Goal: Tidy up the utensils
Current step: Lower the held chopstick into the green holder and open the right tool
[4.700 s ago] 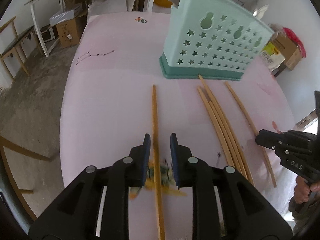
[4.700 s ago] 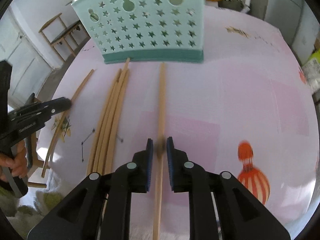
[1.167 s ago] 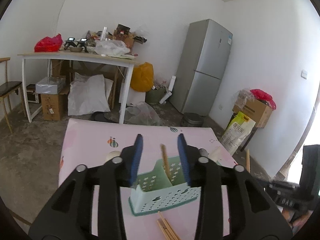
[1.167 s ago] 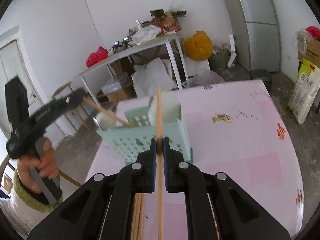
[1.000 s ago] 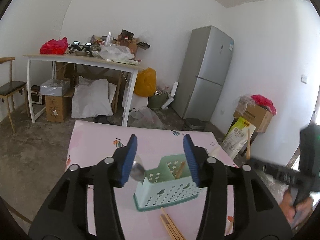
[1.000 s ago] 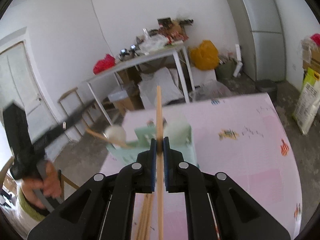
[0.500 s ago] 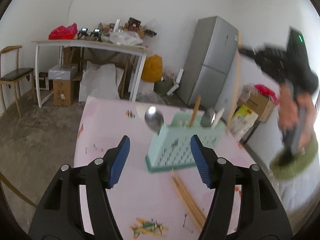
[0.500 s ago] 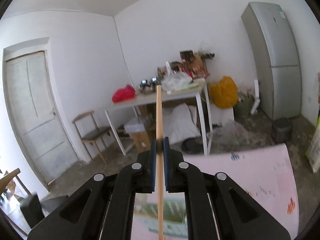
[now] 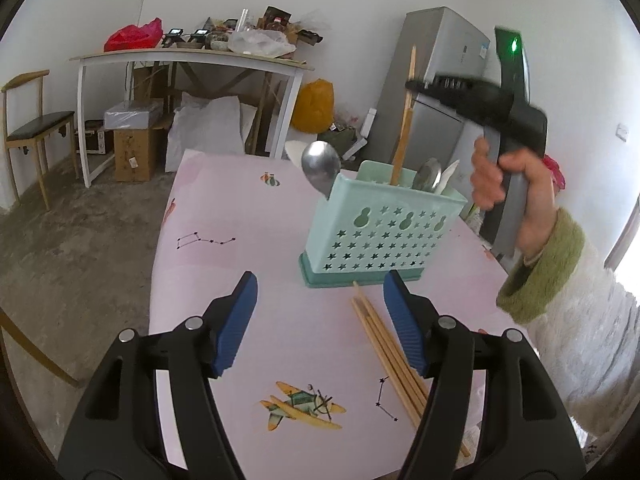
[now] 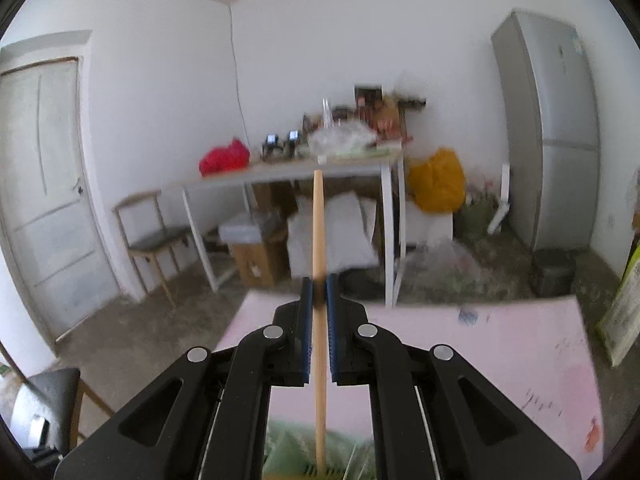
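A mint green utensil holder (image 9: pixel 380 236) with star cutouts stands on the pink table (image 9: pixel 248 208). It holds a metal spoon (image 9: pixel 320 168), another spoon (image 9: pixel 427 174) and a wooden chopstick. My right gripper (image 10: pixel 319 284) is shut on a chopstick (image 10: pixel 318 240) held upright; in the left wrist view the right gripper (image 9: pixel 416 86) holds that chopstick (image 9: pixel 404 120) above the holder, its lower end inside. My left gripper (image 9: pixel 318 292) is open and empty above the table, in front of the holder. Several chopsticks (image 9: pixel 396 356) lie on the table.
A white work table (image 9: pixel 188 56) with clutter, a chair (image 9: pixel 28 128), boxes and a grey fridge (image 9: pixel 440 80) stand behind the pink table. The pink table's left edge drops to a concrete floor (image 9: pixel 72 248). A door (image 10: pixel 44 184) is at the left.
The right gripper has brought its chopstick upright over the holder and lowered its end in. The left gripper has opened wider and dropped towards the table, its chopstick left in the holder.
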{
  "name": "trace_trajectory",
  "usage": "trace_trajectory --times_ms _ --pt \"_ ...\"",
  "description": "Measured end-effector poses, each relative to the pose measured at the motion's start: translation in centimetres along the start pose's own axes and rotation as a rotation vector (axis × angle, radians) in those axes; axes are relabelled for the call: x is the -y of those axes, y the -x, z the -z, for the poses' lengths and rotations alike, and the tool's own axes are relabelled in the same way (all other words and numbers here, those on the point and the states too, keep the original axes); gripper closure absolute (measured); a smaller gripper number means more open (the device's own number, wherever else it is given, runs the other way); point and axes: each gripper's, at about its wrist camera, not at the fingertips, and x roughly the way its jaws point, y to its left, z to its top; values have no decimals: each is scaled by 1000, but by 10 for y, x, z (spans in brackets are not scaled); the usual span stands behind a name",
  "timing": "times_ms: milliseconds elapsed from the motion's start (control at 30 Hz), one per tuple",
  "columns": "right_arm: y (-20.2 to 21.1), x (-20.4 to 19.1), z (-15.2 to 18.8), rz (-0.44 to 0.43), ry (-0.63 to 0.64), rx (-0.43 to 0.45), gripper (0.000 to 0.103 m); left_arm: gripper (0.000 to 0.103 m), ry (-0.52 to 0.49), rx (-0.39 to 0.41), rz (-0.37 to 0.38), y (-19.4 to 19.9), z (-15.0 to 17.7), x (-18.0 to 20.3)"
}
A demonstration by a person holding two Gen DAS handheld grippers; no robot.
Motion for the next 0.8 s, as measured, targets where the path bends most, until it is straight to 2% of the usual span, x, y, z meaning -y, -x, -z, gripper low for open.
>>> trace_trajectory --times_ms 67,133,167,200,300,467,600,700,800 --pt "-3 8 9 -8 -15 -35 94 41 2 -6 -3 -1 0 -1" --pt "0 12 13 -3 -18 -54 78 40 2 -14 -4 -4 1 -1" --pt "4 14 13 1 -20 -50 64 40 3 -18 -2 -6 1 -1" --pt "10 17 12 -1 -23 -36 58 40 3 -19 0 -7 1 0" --pt "27 22 7 11 -24 -8 52 39 -3 -24 7 -10 1 5" --pt "74 36 0 33 -63 60 50 37 -27 -44 0 -18 4 13" --pt "116 43 11 39 -92 90 49 34 -49 -86 -20 -29 9 18" --pt "140 46 34 40 -107 59 49 33 -74 -125 -22 -36 16 24" --pt "147 44 70 26 -130 -39 49 31 -117 -173 -19 -45 27 35"
